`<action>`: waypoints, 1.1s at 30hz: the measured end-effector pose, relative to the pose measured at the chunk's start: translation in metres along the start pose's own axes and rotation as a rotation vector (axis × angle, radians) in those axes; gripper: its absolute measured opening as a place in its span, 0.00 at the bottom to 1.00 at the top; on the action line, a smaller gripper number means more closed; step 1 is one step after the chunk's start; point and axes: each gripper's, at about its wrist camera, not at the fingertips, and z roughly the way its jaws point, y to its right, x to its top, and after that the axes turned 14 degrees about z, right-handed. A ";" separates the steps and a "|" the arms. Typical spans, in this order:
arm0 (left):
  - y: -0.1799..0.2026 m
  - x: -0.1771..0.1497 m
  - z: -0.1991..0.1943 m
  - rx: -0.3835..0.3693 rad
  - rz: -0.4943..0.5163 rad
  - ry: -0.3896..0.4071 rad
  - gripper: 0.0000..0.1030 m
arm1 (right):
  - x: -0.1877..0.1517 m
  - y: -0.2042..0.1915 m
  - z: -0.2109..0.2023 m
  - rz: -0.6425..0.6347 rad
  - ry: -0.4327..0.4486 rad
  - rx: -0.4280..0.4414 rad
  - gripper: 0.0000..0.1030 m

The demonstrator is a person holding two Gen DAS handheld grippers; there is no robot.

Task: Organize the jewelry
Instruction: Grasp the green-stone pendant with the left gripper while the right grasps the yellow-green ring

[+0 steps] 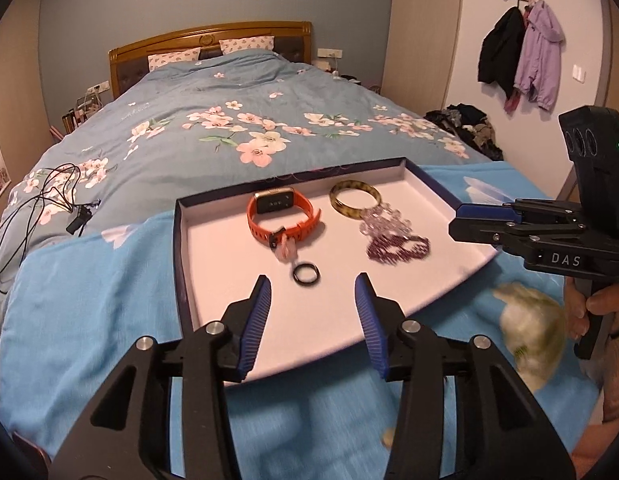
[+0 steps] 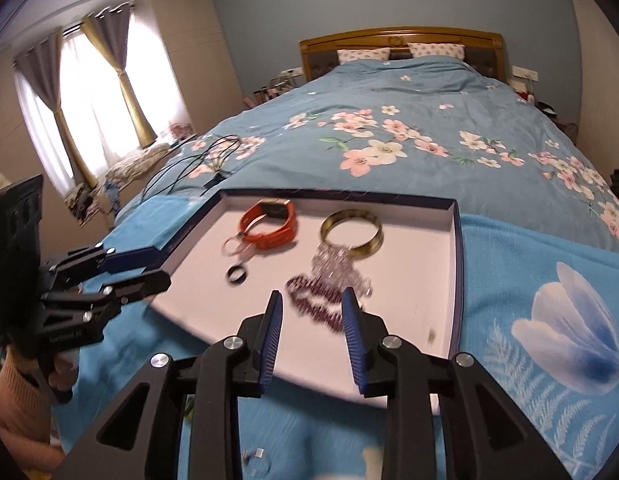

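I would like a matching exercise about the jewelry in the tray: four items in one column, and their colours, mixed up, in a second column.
Items:
1. watch band
2. bangle
3. small ring
4. beaded bracelet nearest the right gripper

Colours:
A. black
B. dark purple
C. orange
D. mottled yellow-brown

Pairs: 1-C, 2-D, 3-A, 4-B

All four lie in the tray on the bed.

Floral bedspread [image 1: 237,120], tangled black cable [image 1: 41,200], coats on hooks [image 1: 521,52]
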 end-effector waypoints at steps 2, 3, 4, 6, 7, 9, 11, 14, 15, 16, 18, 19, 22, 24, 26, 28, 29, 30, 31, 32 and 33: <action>0.004 -0.009 -0.010 -0.016 0.004 0.001 0.42 | -0.011 -0.002 -0.009 -0.021 -0.011 0.001 0.27; 0.007 -0.014 -0.015 -0.024 0.011 0.003 0.42 | -0.017 -0.003 -0.014 -0.035 -0.018 -0.001 0.27; 0.009 -0.019 -0.018 -0.032 0.015 0.001 0.42 | -0.023 -0.003 -0.017 -0.044 -0.023 -0.001 0.27; 0.015 -0.027 -0.022 -0.043 0.029 -0.007 0.42 | -0.034 -0.003 -0.023 -0.059 -0.043 -0.005 0.27; 0.021 -0.032 -0.024 -0.048 0.044 -0.013 0.42 | -0.042 -0.003 -0.026 -0.069 -0.054 -0.011 0.27; 0.030 -0.042 -0.029 -0.054 0.074 -0.021 0.42 | -0.055 -0.001 -0.030 -0.069 -0.075 -0.015 0.28; 0.038 -0.049 -0.033 -0.077 0.083 -0.023 0.43 | -0.067 0.000 -0.033 -0.065 -0.093 -0.018 0.28; 0.047 -0.058 -0.036 -0.090 0.103 -0.033 0.44 | -0.082 0.003 -0.038 -0.057 -0.103 -0.036 0.28; 0.050 -0.062 -0.036 -0.089 0.113 -0.042 0.44 | -0.084 0.005 -0.039 -0.048 -0.104 -0.036 0.28; 0.053 -0.064 -0.035 -0.093 0.121 -0.049 0.44 | -0.087 0.007 -0.041 -0.034 -0.103 -0.037 0.28; 0.058 -0.067 -0.034 -0.105 0.131 -0.058 0.44 | -0.092 0.011 -0.043 -0.012 -0.105 -0.038 0.28; 0.062 -0.068 -0.034 -0.111 0.141 -0.063 0.44 | -0.093 0.011 -0.043 -0.007 -0.105 -0.041 0.28; 0.068 -0.070 -0.030 -0.118 0.157 -0.080 0.44 | -0.098 0.014 -0.045 0.004 -0.108 -0.045 0.28; 0.069 -0.071 -0.027 -0.120 0.153 -0.094 0.44 | -0.100 0.014 -0.045 0.006 -0.111 -0.047 0.28; 0.068 -0.070 -0.023 -0.121 0.145 -0.106 0.43 | -0.102 0.015 -0.044 0.009 -0.113 -0.052 0.28; 0.066 -0.070 -0.021 -0.123 0.135 -0.116 0.41 | -0.103 0.015 -0.042 0.009 -0.120 -0.052 0.28; 0.066 -0.070 -0.020 -0.124 0.132 -0.120 0.40 | -0.105 0.015 -0.041 0.010 -0.120 -0.051 0.28; 0.066 -0.070 -0.018 -0.124 0.130 -0.125 0.40 | -0.107 0.014 -0.042 0.008 -0.118 -0.050 0.28; 0.065 -0.070 -0.017 -0.123 0.129 -0.130 0.40 | -0.107 0.013 -0.042 0.005 -0.116 -0.051 0.28; 0.065 -0.070 -0.016 -0.122 0.127 -0.137 0.39 | -0.107 0.013 -0.042 0.005 -0.115 -0.052 0.28; 0.065 -0.070 -0.014 -0.126 0.124 -0.143 0.38 | -0.107 0.013 -0.042 0.006 -0.113 -0.053 0.28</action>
